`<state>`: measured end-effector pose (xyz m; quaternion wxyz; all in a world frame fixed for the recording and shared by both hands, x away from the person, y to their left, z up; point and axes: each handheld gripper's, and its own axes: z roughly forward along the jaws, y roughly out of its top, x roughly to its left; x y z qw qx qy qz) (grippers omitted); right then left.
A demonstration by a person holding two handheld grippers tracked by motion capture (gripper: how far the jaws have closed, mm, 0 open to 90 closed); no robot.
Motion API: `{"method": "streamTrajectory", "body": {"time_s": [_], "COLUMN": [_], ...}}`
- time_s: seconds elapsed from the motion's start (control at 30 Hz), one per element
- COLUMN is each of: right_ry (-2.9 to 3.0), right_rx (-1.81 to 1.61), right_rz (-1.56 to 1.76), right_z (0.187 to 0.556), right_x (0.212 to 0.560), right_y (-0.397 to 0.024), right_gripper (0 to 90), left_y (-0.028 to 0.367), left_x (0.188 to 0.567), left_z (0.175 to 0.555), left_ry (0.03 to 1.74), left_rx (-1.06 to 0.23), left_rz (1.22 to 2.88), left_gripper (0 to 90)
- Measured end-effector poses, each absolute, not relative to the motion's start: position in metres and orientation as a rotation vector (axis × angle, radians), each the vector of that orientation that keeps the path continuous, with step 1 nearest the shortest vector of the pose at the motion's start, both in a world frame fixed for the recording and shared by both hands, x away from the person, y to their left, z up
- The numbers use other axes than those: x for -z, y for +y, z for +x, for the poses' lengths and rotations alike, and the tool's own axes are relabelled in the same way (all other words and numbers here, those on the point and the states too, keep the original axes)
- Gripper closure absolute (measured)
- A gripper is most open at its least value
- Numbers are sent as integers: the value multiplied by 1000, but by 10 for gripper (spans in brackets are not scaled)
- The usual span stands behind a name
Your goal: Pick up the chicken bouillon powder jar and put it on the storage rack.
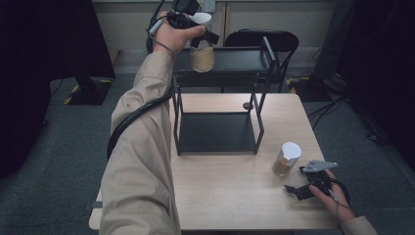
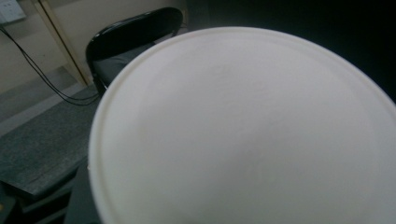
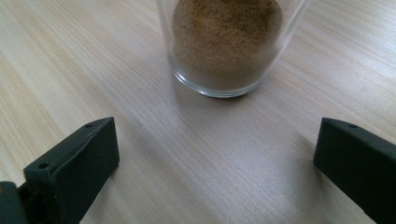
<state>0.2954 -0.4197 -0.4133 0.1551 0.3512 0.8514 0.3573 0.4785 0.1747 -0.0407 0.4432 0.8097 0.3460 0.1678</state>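
A clear jar of tan powder point(image 1: 202, 58) with a white lid point(image 2: 243, 130) hangs just above the left end of the black rack's top shelf point(image 1: 235, 61). My left gripper point(image 1: 203, 36) is shut on this jar near its top, held high by the left hand. A second jar of brown powder point(image 1: 286, 159) with a white lid stands on the wooden table point(image 1: 230, 196) at the right. My right gripper point(image 1: 296, 180) rests beside it, a little nearer the front edge. In the right gripper view the gripper point(image 3: 215, 154) is open and that jar point(image 3: 226, 42) stands just beyond the fingertips, untouched.
The rack's lower shelf point(image 1: 218, 132) lies flat on the table's far half between thin black posts. A small dark round object point(image 1: 248, 105) lies behind the rack's right post. A black chair point(image 1: 262, 39) stands behind the table, and grey carpet surrounds it.
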Motion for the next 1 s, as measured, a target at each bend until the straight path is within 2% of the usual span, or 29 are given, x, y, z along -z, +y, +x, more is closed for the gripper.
{"method": "streamTrajectory", "body": {"time_s": [0.4, 1.0], "right_ry": [2440, 2440], "right_rx": [-1024, -1024], "right_rz": [1004, 1004], "right_z": [296, 296], "right_x": [413, 413], "right_y": [-420, -420], "right_gripper": [0, 0], "left_y": [170, 163], "left_x": [48, 54], "left_z": [499, 499], "left_ry": [877, 872], "left_rx": [-426, -455], "left_rz": [2027, 2042], "left_gripper": [359, 354]}}
